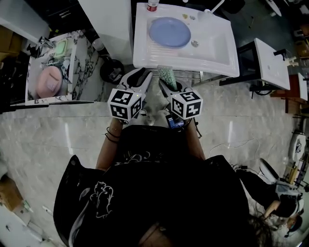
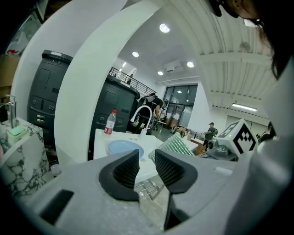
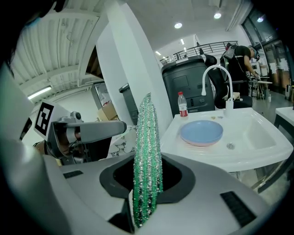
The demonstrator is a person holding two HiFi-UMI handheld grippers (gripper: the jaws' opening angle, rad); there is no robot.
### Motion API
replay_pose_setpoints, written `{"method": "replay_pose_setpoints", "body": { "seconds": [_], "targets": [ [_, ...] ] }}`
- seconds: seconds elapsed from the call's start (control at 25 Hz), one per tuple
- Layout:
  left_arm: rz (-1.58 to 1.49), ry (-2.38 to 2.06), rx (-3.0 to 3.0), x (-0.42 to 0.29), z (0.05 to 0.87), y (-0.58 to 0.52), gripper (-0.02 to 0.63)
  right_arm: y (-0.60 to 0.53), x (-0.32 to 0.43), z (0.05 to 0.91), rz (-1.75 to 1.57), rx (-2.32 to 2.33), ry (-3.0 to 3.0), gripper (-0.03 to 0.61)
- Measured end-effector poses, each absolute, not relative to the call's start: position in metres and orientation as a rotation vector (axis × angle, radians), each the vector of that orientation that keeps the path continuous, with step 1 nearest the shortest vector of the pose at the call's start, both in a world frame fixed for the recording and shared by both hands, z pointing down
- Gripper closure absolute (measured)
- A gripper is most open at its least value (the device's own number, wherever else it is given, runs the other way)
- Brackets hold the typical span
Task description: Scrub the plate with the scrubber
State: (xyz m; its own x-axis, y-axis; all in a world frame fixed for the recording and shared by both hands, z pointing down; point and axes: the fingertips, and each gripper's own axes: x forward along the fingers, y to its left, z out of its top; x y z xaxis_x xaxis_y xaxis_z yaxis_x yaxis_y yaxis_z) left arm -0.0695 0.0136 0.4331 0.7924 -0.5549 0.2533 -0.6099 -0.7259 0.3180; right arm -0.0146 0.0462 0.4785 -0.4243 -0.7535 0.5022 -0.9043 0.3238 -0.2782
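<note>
count: two grippers, one scrubber, one blue plate, one sink, one bottle, one faucet.

left gripper (image 2: 147, 166): pads a little apart, nothing between them.

right gripper (image 3: 148, 195): jaws clamped on the green glittery scrubber (image 3: 147, 151). it stands on edge between the pads and rises well above them.

plate (image 1: 169, 32) lies flat in the left part of the white sink (image 1: 218, 57), well apart from both grippers. the grippers hover side by side just short of the sink's near rim. the red-capped bottle (image 1: 152, 5) stands at the back rim, behind the plate.

view differences:
- only the right gripper view shows a pinkish edge under the plate; cannot tell whether that is a second plate.
- the white faucet (image 3: 215, 75) shows clearly as an arch only in the gripper views.
- only the head view shows a pink round thing (image 1: 49, 82) on the marble-patterned stand (image 1: 82, 62), far left of the sink.
</note>
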Motion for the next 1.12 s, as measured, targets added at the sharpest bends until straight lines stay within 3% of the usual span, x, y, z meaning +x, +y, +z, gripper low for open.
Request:
{"method": "replay_pose_setpoints", "body": {
  "seconds": [1.12],
  "targets": [
    [0.284,-0.922,2.591,-0.016,0.434,0.103,0.494,0.125,0.034,0.473,0.758,1.451,-2.362,0.491]
  ]
}}
